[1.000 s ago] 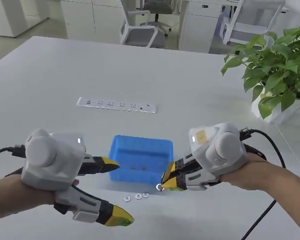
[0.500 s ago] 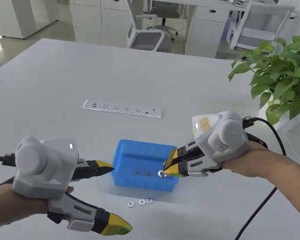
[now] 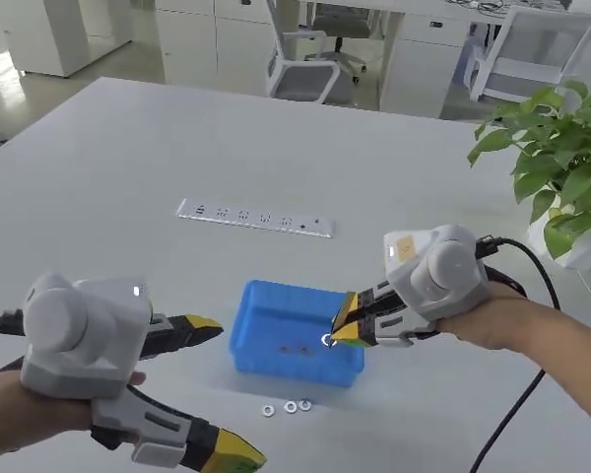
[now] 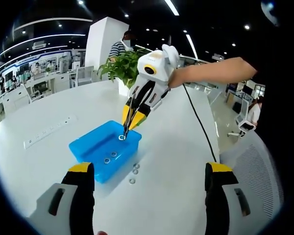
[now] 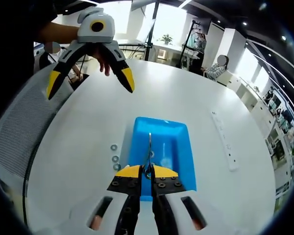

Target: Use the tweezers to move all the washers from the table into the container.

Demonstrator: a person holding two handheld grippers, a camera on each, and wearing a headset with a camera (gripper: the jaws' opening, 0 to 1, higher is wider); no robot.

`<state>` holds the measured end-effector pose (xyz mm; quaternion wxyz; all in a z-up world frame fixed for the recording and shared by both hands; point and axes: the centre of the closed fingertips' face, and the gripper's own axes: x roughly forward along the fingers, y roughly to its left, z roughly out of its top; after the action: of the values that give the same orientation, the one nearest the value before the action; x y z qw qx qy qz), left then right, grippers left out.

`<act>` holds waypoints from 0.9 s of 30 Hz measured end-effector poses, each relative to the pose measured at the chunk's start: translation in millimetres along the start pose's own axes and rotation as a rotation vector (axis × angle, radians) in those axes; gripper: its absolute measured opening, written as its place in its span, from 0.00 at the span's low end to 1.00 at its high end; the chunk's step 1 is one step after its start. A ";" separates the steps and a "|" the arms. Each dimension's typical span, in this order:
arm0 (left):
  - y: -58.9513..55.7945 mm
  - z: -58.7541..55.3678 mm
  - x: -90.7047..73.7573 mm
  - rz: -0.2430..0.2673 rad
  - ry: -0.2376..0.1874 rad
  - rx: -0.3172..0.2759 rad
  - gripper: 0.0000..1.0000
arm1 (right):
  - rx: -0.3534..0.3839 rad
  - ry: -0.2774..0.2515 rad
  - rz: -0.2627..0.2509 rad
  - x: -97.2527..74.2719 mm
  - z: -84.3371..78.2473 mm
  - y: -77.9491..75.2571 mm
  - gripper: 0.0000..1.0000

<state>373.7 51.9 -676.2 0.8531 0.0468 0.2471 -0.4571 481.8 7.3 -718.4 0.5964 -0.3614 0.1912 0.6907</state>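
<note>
— Where is the right gripper (image 3: 350, 330)?

— At the right side of the container (image 3: 276, 296), its tips over the near right corner. Its jaws are pressed together on the tweezers (image 5: 149, 149), which stick out forward past the yellow tips.

— Do the tweezers carry anything?

— A small ring sits at their tip, most likely a washer (image 4: 121, 137). It hangs over the container's right edge. It is too small for me to say whether it is above the rim or already below it.

— And the left gripper (image 3: 224, 392)?

— It is left of the container and apart from it, with the jaws spread wide and nothing between them. One yellow tip points at the container's left wall and the other lies nearer the person.

— Where are the other washers?

— Three washers (image 3: 290, 406) lie in a short row on the desk (image 3: 128, 148), just in front of the container's near wall. Two washers (image 4: 110, 157) rest on the floor inside the container, side by side.

— What else is around the container?

— A white power strip (image 3: 254, 219) lies flat on the desk well beyond the far wall.
</note>
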 end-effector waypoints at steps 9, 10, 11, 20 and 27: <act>5.8 2.0 -0.6 0.011 0.002 0.007 0.99 | 0.024 0.012 0.005 13.1 -11.8 -6.4 0.07; 6.5 2.4 -0.7 0.013 0.002 0.007 0.99 | 0.024 0.013 0.007 15.0 -13.1 -6.7 0.07; 7.3 3.1 -0.8 0.014 0.000 0.007 0.99 | 0.026 0.015 0.007 16.2 -14.0 -7.3 0.07; 12.7 5.9 1.8 0.014 0.004 0.022 0.99 | 0.037 0.031 0.030 26.7 -23.9 -6.3 0.07; 21.3 16.4 9.9 0.004 -0.002 0.068 0.90 | 0.038 0.040 0.046 30.1 -28.1 -4.7 0.07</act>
<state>401.5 51.7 -669.6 0.8523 0.0757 0.2305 -0.4634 493.1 9.4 -758.2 0.5833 -0.3591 0.2243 0.6932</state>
